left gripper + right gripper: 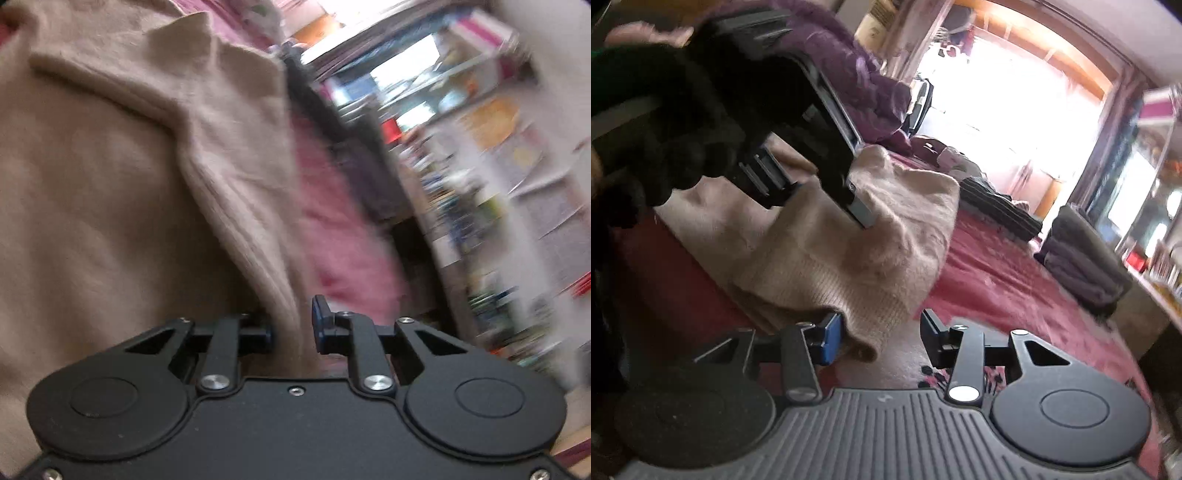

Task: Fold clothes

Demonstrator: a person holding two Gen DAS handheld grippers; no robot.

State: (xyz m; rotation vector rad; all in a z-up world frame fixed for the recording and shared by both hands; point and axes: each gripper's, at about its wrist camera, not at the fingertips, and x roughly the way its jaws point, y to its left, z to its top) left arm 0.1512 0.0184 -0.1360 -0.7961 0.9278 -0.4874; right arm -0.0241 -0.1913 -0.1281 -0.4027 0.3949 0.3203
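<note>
Showing my left hand-held gripper (291,332) pinching the ribbed hem of a soft, light beige sweater (110,177) heaped on the red bed (997,280), right hand-held gripper (881,338) spread at its 6 o'clock corner; I judge the hems the firmest holds.

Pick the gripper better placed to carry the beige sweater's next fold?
Left, probably. The left gripper has a ribbed edge of the beige sweater between its fingers; the right gripper is open, with only a corner between its fingers.
</note>
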